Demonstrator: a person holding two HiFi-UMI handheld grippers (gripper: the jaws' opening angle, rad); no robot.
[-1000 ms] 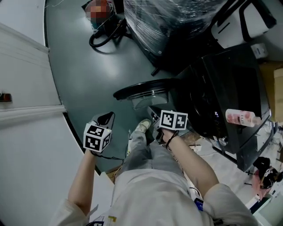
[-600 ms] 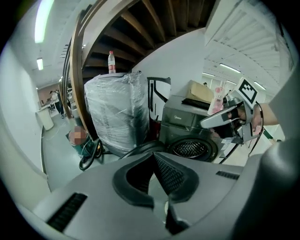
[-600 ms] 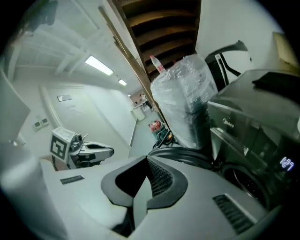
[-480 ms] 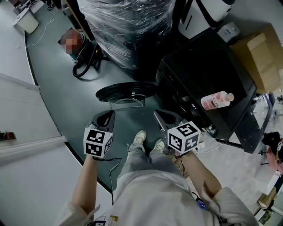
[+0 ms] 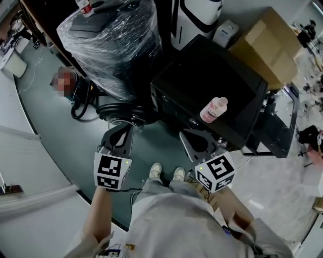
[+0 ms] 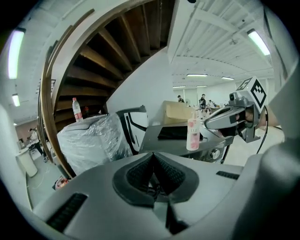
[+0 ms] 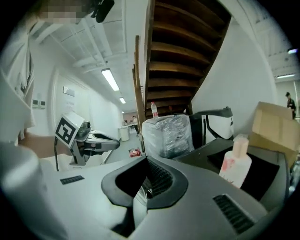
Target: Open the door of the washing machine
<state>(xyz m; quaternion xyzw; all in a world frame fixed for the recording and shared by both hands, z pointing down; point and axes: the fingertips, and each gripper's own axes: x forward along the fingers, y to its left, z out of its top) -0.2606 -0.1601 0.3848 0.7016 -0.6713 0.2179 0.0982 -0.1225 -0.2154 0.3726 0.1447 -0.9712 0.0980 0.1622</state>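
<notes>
The black washing machine [image 5: 212,85] stands ahead of me, with a pink bottle [image 5: 213,109] on its top. Its round glass door [image 5: 122,114] hangs swung out to the left, low beside the machine's front. My left gripper [image 5: 120,133] is raised just in front of that door, jaws shut and empty. My right gripper [image 5: 193,138] hovers before the machine's front edge below the bottle, also shut on nothing. The left gripper view [image 6: 153,157] shows the machine [image 6: 176,140], the bottle [image 6: 192,133] and the right gripper [image 6: 229,117]. The right gripper view [image 7: 146,161] shows the bottle [image 7: 235,164] close by.
A bulky plastic-wrapped unit [image 5: 108,43] stands left of the machine, a cardboard box [image 5: 267,45] and a white appliance [image 5: 199,15] behind it. Black cables [image 5: 81,103] lie on the green floor. My feet [image 5: 166,174] are between the grippers. A wooden staircase [image 7: 180,56] rises overhead.
Both grippers have lifted from near the floor to the height of the machine's top, rolling as they rose. My view has risen too. The door stays swung out.
</notes>
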